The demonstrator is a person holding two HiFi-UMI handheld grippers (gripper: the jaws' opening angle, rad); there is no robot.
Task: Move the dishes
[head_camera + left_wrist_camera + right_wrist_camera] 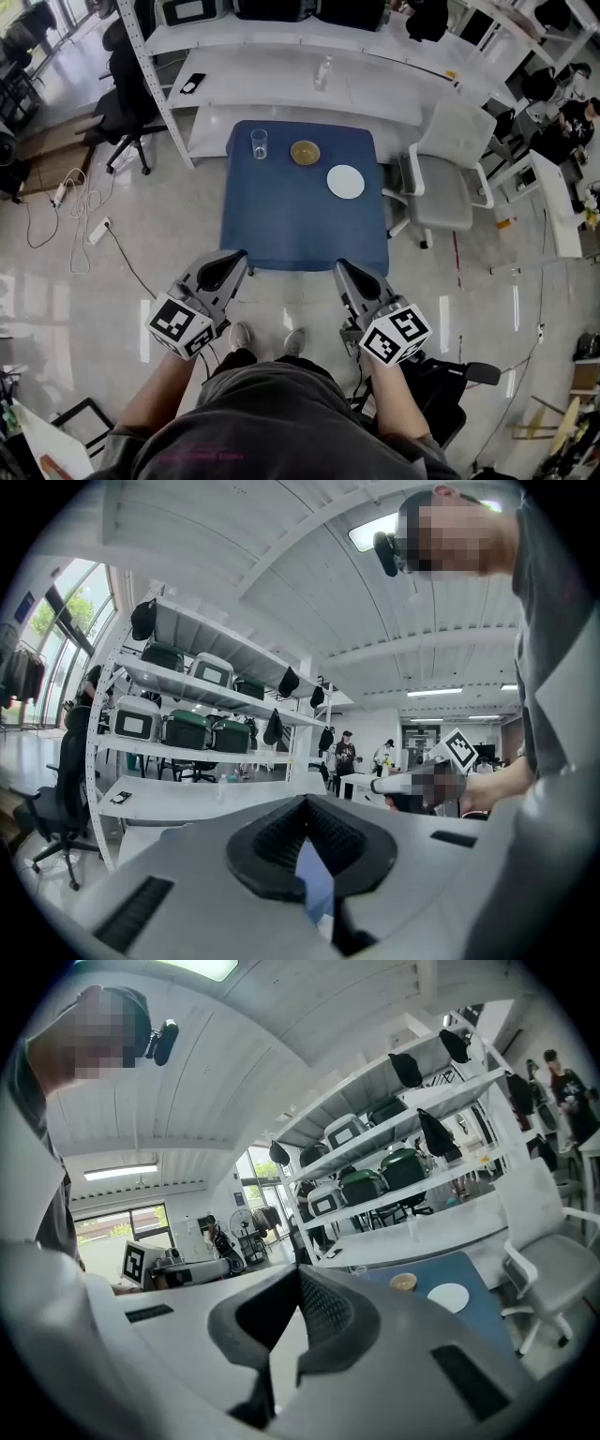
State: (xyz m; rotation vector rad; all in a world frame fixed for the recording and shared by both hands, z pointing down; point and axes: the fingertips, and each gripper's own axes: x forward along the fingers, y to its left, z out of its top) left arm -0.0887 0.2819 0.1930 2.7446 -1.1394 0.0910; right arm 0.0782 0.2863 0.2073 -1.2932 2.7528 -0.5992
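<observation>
Glossy grey floor, white shelving [281,70] along the back, and a small blue table [300,225] in the middle of it all, that's the setup. Honestly nothing's been moved yet as far as I can see. All three dishes sit along the table's far edge: a clear glass [259,143] at roughly 11 o'clock from the table's centre, a brownish bowl [305,152] at 12, and a white plate [346,181] at about 1, each apart from the others. The person stands at the near edge with the left gripper [231,260] at 7 o'clock and the right gripper [346,270] at 5, both well short of the dishes. Both sets of jaws are clenched together with nothing between them. So my read is we're right at the start, and the reaching, grabbing and moving are all left to do.
</observation>
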